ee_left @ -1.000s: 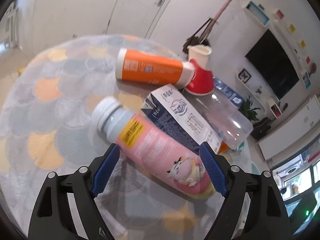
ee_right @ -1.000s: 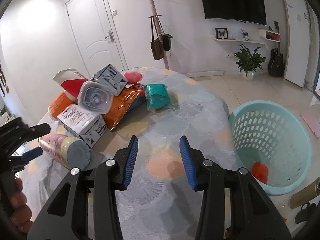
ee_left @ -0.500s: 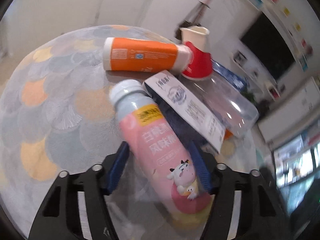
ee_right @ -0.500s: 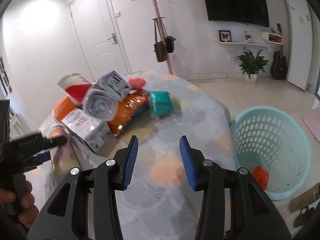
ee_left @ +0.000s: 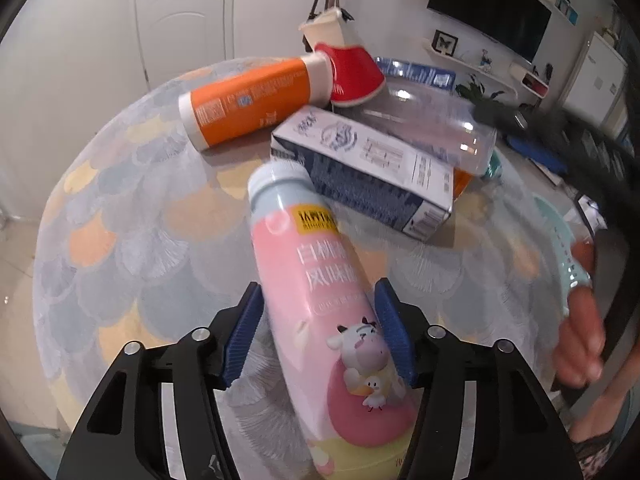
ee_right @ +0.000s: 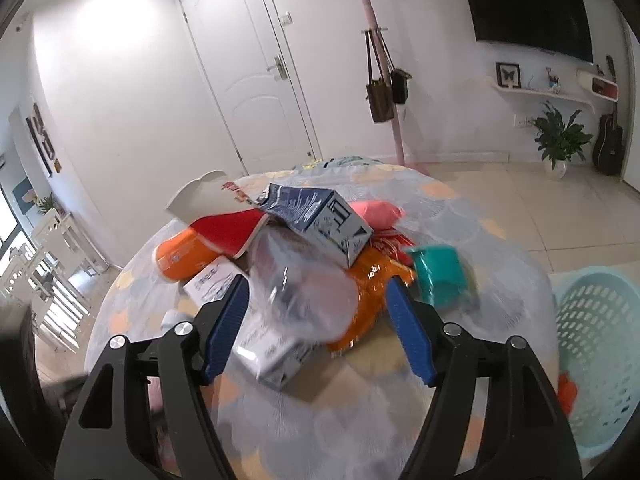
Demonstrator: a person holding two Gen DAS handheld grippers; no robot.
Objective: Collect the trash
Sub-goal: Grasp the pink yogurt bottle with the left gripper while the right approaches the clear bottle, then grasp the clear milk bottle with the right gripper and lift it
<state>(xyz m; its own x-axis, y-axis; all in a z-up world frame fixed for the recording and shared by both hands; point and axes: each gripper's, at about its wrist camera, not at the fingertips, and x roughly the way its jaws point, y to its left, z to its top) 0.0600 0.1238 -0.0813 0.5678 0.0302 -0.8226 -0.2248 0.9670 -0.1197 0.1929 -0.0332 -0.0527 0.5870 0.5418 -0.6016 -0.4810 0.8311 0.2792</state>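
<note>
My left gripper [ee_left: 318,330] is shut on a pink drink bottle [ee_left: 320,292] with a pale blue cap, holding it above the round table [ee_left: 120,240]. Behind it lie an orange bottle [ee_left: 248,100], a white and blue carton [ee_left: 368,168], a red paper cup [ee_left: 348,76] and a clear plastic bottle [ee_left: 436,124]. My right gripper [ee_right: 318,326] is open with the clear plastic bottle [ee_right: 304,292] between its blue fingers [ee_right: 228,320], near the trash pile. A teal basket [ee_right: 596,344] stands on the floor at the right.
In the right wrist view the pile also holds a blue carton [ee_right: 320,224], an orange wrapper [ee_right: 368,296], a teal packet [ee_right: 440,280] and a pink item [ee_right: 376,212]. An orange piece [ee_right: 566,390] lies in the basket. A coat stand [ee_right: 384,80] and door [ee_right: 248,80] are behind.
My left gripper closed on the pink bottle and lifted it, turning right. My right gripper moved forward to the pile, bringing the clear bottle between its fingers.
</note>
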